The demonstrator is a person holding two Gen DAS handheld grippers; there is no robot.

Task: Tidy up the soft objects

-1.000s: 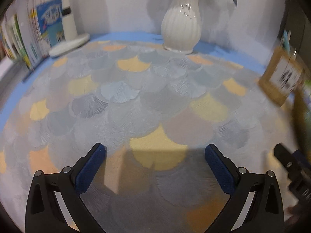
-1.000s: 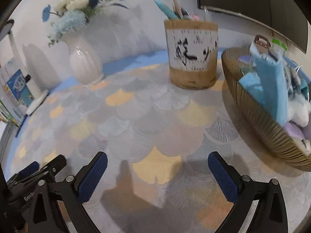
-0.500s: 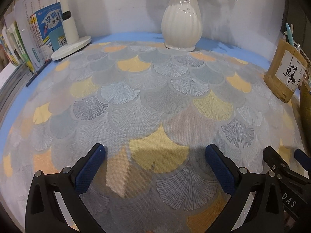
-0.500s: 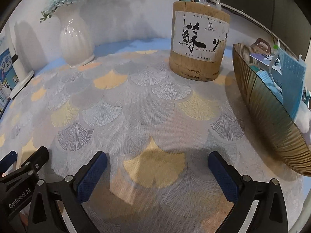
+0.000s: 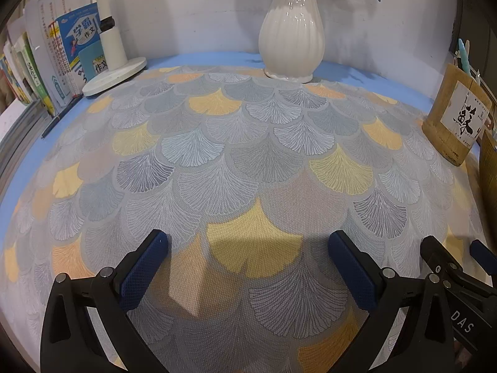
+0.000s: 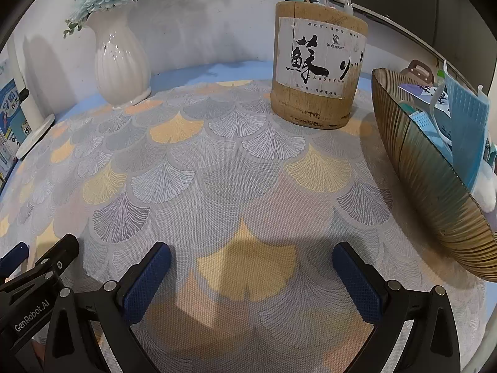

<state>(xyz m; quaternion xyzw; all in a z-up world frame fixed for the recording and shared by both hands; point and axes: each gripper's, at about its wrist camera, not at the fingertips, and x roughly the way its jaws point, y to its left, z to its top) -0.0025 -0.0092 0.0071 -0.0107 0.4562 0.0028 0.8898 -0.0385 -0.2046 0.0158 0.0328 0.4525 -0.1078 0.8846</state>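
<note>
Biggest thing here is the table mat, a woven cloth with a fan-leaf print in grey, yellow and orange, lying on a blue tabletop that only shows along the back edge.

Next in size is the ribbed bowl on the right side of the mat, brownish-gold. That's where the soft stuff sits: blue mesh cloths poke up over the rim, and a white fluffy thing is tucked against the bowl's inner wall. A few other bits are in there too, but they're too jumbled to tell what they are.

At the back there's a white fluted vase with blue flowers, standing right on the far edge of the mat. A bamboo pen holder with a paper label stands just beside the bowl, on the vase side. On the left, a row of books leans near a white lamp base.

The left gripper hangs low over the near part of the mat, blue pads wide apart, holding nothing. The right gripper is the same deal: spread wide, empty, just beside the left one, with the bowl off to its right.
</note>
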